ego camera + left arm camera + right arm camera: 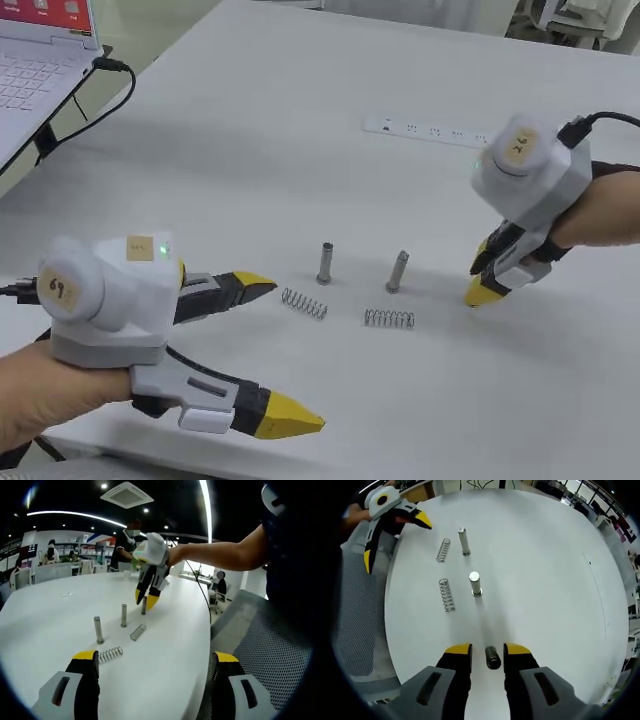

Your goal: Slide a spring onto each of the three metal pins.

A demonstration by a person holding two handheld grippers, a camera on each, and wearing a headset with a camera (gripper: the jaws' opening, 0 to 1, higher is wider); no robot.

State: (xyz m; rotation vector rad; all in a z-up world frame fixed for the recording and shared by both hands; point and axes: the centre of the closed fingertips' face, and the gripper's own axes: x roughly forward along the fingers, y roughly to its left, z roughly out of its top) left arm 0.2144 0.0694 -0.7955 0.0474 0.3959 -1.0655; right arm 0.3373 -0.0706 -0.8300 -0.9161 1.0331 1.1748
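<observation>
1. Springs come first: two lie flat on the table [300, 150], toward its near edge.
2. The first spring [304, 303] lies just on the near-edge side of a bare upright pin [326, 263]. The second spring [389, 319] lies the same way before the other bare pin [398, 271].
3. A third spring [493, 657] stands on end between the jaws of the right gripper [480, 285]. Those jaws are parted, with a gap on each side of the coil. It is probably seated over the third pin, though I cannot see that pin.
4. The left gripper [275, 352] is spread wide and holds nothing (one jaw tip reaches past the near edge).
5. The next move likely turns on the first spring, which lies just ahead of the left gripper's farther jaw tip, so the left side is clearly nearer to it.
6. Its length runs mostly along the near edge, roughly the way that gripper points. Closing across its sides looks workable, and it must then be tipped upright over its pin.
</observation>
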